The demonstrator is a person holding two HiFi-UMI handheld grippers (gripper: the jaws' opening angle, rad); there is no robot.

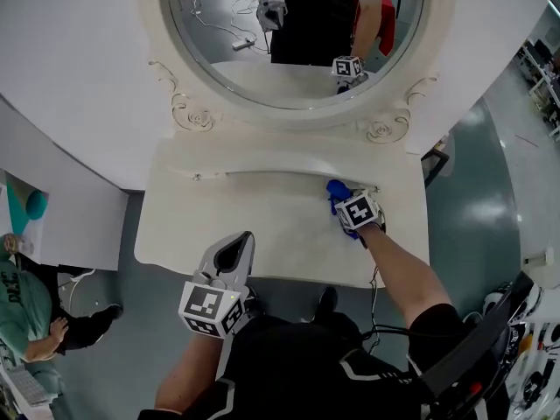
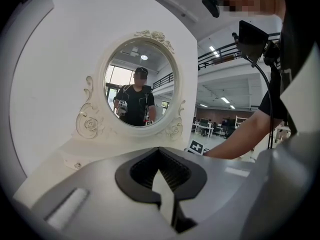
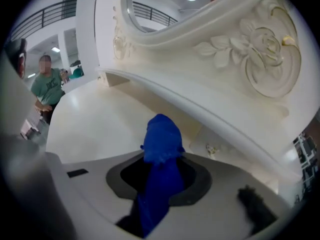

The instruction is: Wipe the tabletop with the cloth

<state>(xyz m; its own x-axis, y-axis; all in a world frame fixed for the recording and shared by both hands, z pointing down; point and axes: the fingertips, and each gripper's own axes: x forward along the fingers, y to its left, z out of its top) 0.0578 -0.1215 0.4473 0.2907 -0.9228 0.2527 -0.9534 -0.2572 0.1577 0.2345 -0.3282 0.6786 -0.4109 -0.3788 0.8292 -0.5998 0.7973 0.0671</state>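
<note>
The white tabletop (image 1: 245, 221) of a dressing table lies below me. My right gripper (image 1: 347, 201) is low over its back right part, close to the raised back ledge, and is shut on a blue cloth (image 1: 337, 192). In the right gripper view the cloth (image 3: 161, 141) bunches out past the jaws of the right gripper (image 3: 160, 176) and hangs just over the tabletop (image 3: 90, 124). My left gripper (image 1: 234, 252) hovers at the table's front edge, left of centre, shut and holding nothing. Its jaws (image 2: 162, 176) point toward the mirror.
A large oval mirror (image 1: 297, 33) in a carved white frame rises behind the tabletop and reflects the person and both grippers. A seated person in a green shirt (image 1: 22, 309) is on the floor side at the left. Grey floor surrounds the table.
</note>
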